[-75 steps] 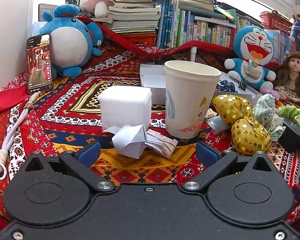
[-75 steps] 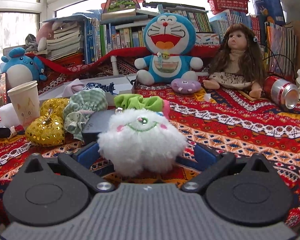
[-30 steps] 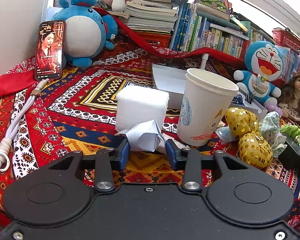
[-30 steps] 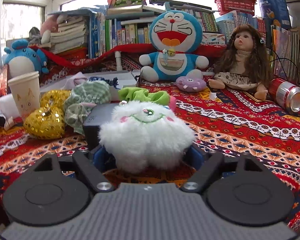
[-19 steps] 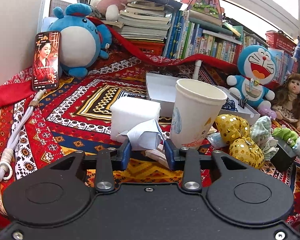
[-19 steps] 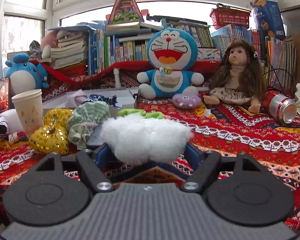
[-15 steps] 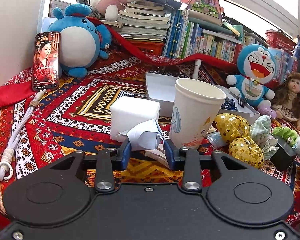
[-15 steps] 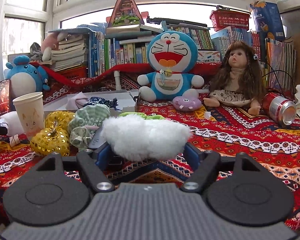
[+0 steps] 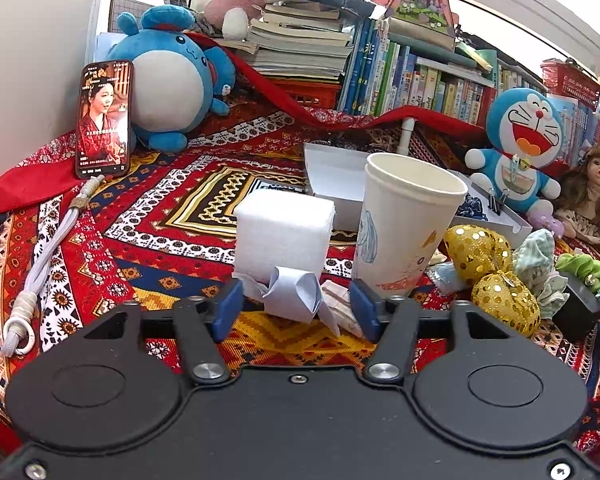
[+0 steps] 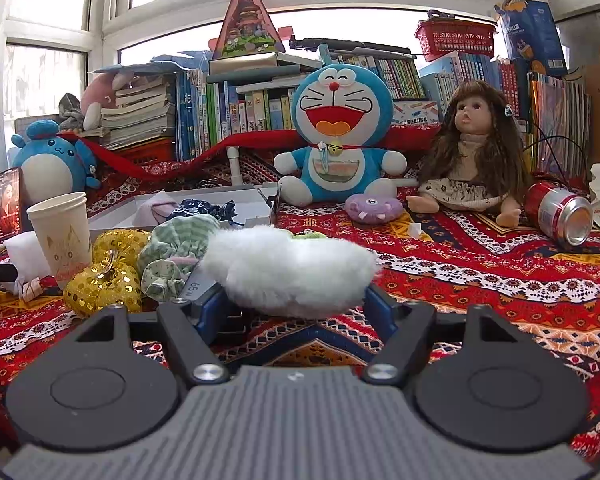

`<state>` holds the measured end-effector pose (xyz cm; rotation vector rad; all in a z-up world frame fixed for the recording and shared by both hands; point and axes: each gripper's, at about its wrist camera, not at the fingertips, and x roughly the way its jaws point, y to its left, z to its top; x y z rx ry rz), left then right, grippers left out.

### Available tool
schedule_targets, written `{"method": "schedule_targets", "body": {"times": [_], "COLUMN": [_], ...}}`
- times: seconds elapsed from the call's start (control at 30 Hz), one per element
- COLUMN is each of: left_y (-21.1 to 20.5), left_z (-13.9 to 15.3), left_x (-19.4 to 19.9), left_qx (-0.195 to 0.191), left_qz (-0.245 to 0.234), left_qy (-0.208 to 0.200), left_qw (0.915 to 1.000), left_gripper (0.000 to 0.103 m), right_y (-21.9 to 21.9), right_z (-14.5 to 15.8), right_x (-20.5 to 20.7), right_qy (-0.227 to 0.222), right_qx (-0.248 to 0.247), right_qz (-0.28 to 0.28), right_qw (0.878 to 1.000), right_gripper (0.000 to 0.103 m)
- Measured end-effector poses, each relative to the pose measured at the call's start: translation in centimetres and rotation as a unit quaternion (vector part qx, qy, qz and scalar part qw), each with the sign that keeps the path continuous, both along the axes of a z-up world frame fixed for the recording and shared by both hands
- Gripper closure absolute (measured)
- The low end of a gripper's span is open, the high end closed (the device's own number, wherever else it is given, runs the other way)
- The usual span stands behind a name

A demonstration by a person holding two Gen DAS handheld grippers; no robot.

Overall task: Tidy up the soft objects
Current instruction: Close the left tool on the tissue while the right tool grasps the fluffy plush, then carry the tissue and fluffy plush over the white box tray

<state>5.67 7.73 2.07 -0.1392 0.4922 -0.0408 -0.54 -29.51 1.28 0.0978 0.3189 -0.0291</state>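
Beside a paper cup (image 9: 408, 224) on a patterned cloth (image 9: 140, 240), the left gripper (image 9: 296, 306) is opening around a folded paper scrap (image 9: 292, 294), pads clear of it, while right of the cup the right gripper (image 10: 296, 310) clamps a white fluffy plush (image 10: 292, 270) off the cloth.

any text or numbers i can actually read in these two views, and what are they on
"65W": dark charger block left of the white fluffy toy.
Book spines, blue carton, pencil box: print too small to read.
Phone screen: captions too small.
Paper cup: drawings only, no words.
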Motion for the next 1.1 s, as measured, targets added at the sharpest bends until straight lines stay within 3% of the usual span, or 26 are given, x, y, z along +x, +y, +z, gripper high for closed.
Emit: {"method": "schedule_targets", "body": {"times": [0.17, 0.33, 0.43, 0.6, 0.73, 0.9, 1.1], "left_y": [0.2, 0.6, 0.7, 0.4, 0.0, -0.4, -0.3], "left_z": [-0.7, -0.3, 0.0, -0.3, -0.3, 0.2, 0.8], "left_x": [0.4, 0.6, 1.0, 1.3, 1.0, 0.6, 0.3], "left_qx": [-0.011, -0.021, -0.026, -0.028, -0.015, -0.001, -0.007], "left_qz": [0.005, 0.017, 0.012, 0.003, 0.002, -0.002, -0.001], "left_qy": [0.017, -0.001, 0.0, 0.013, 0.007, -0.009, -0.015], "left_qw": [0.9998, 0.9996, 0.9996, 0.9995, 0.9999, 1.0, 0.9999], "left_gripper": [0.039, 0.035, 0.039, 0.069, 0.072, 0.072, 0.072], "right_y": [-0.3, -0.2, -0.2, -0.4, -0.8, -0.9, -0.8], "right_z": [-0.3, -0.3, -0.2, -0.1, -0.1, -0.4, -0.1], "right_x": [0.4, 0.5, 0.7, 1.0, 1.7, 2.4, 1.9], "right_qy": [0.008, 0.007, 0.005, 0.005, 0.007, 0.016, 0.01], "right_qx": [0.019, 0.017, 0.019, 0.032, 0.045, 0.051, 0.05], "right_qz": [-0.002, -0.003, -0.003, -0.003, -0.004, -0.007, -0.004], "right_qw": [1.0, 1.0, 1.0, 0.999, 0.999, 0.999, 0.999], "right_gripper": [0.027, 0.027, 0.026, 0.02, 0.013, 0.013, 0.026]}}
